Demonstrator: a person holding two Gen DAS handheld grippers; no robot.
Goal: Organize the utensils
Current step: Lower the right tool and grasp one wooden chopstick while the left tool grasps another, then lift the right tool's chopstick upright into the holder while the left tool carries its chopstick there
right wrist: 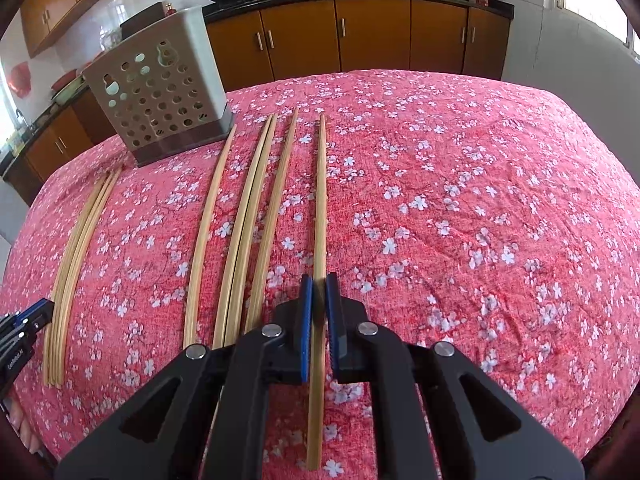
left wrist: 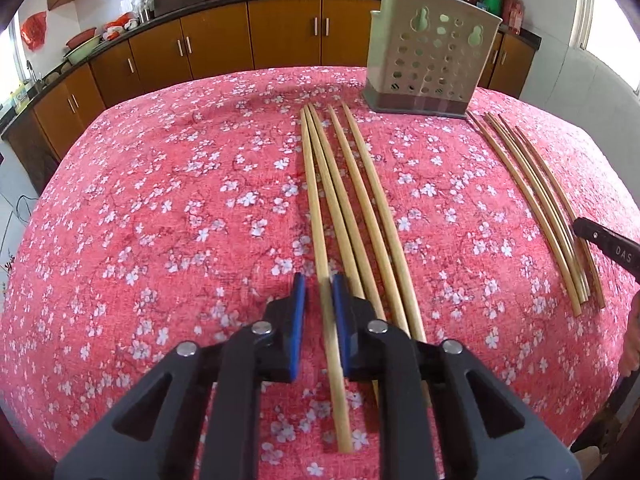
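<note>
Left wrist view: the left gripper (left wrist: 319, 300) is pinching the leftmost pale bamboo chopstick (left wrist: 316, 200) between its blue pads, jaws drawn in against it.
Neighbouring sticks: three more bamboo chopsticks (left wrist: 360, 200) are lying just beside it on the table under a red cloth with white blossoms (left wrist: 160, 208).
Holder: the beige perforated plastic utensil holder (left wrist: 430, 52) is standing upright at the far end of the table, just beyond the chopstick tips.
Far group: a second cluster of chopsticks (left wrist: 536, 208) is lying well apart on the right, near the black tip of the right gripper (left wrist: 600, 240).
Right wrist view: the right gripper (right wrist: 319, 300) is clamping the rightmost single chopstick (right wrist: 320, 200).
Others here: four chopsticks (right wrist: 248, 208) are lying beside it.
</note>
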